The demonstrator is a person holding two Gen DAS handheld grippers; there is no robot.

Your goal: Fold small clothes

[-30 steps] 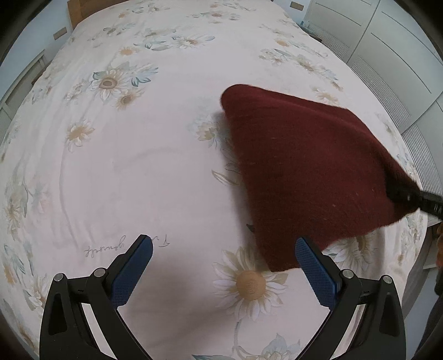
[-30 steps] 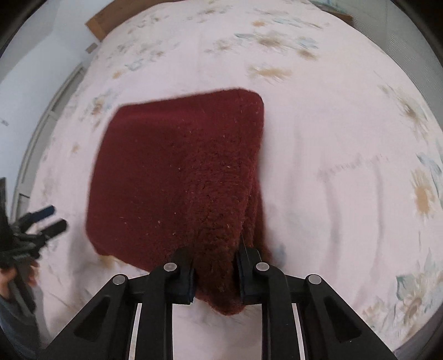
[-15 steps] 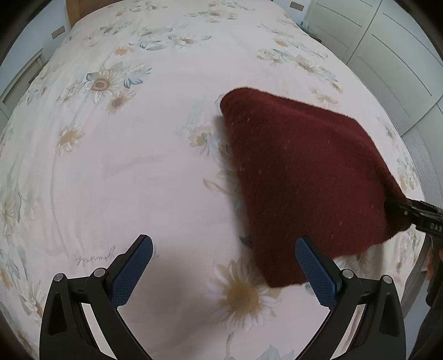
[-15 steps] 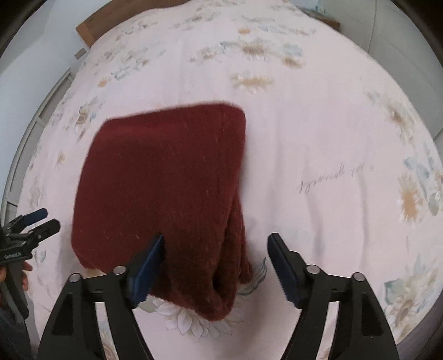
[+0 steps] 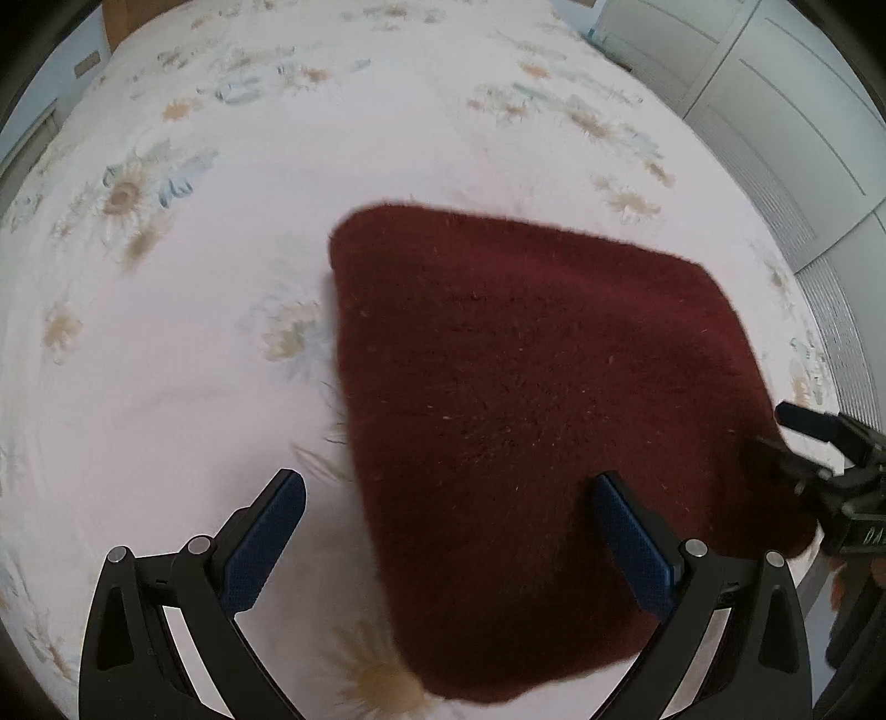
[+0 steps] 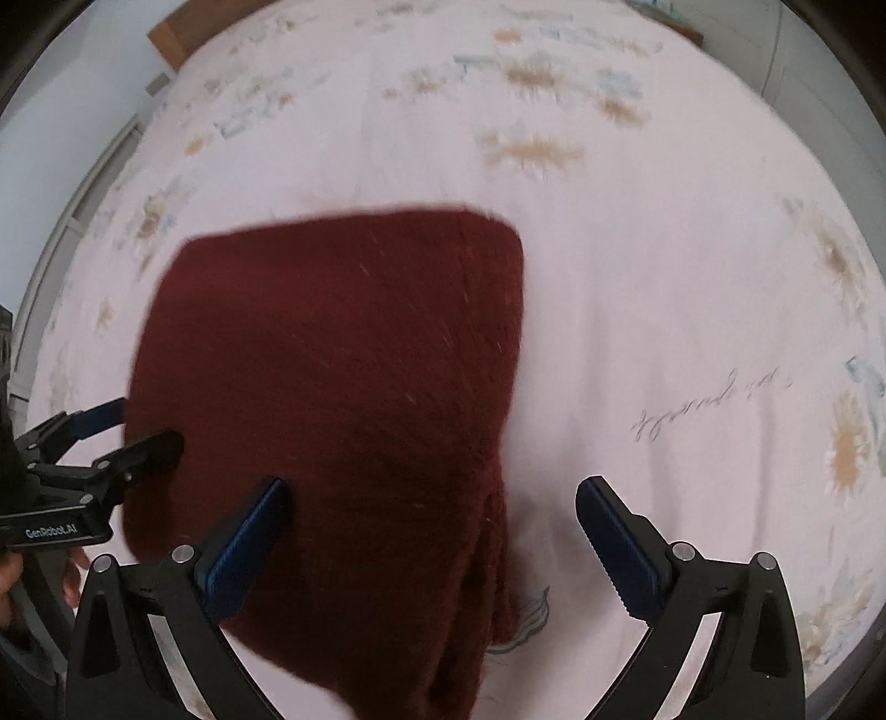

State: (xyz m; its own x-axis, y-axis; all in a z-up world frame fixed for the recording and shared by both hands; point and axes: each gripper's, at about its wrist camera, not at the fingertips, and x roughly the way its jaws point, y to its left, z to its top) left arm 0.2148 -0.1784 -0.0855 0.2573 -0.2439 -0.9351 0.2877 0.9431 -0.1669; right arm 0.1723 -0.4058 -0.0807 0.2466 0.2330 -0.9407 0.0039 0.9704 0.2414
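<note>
Fuzzy maroon knit [image 5: 526, 399] folded square on floral sheet [image 5: 194, 332]; left tongs [image 5: 448, 537] and right tongs [image 6: 432, 543] both released

Pale pink bedspread [image 5: 232, 310] printed with daisies and grey script, filling both views. Wooden headboard [image 6: 183, 30] at 11 o'clock in the right wrist view. White panelled wardrobe doors [image 5: 786, 99] at 1 to 2 o'clock in the left wrist view. Pale blue wall [image 6: 66, 83] at 10 o'clock. Soft, even daylight.
</note>
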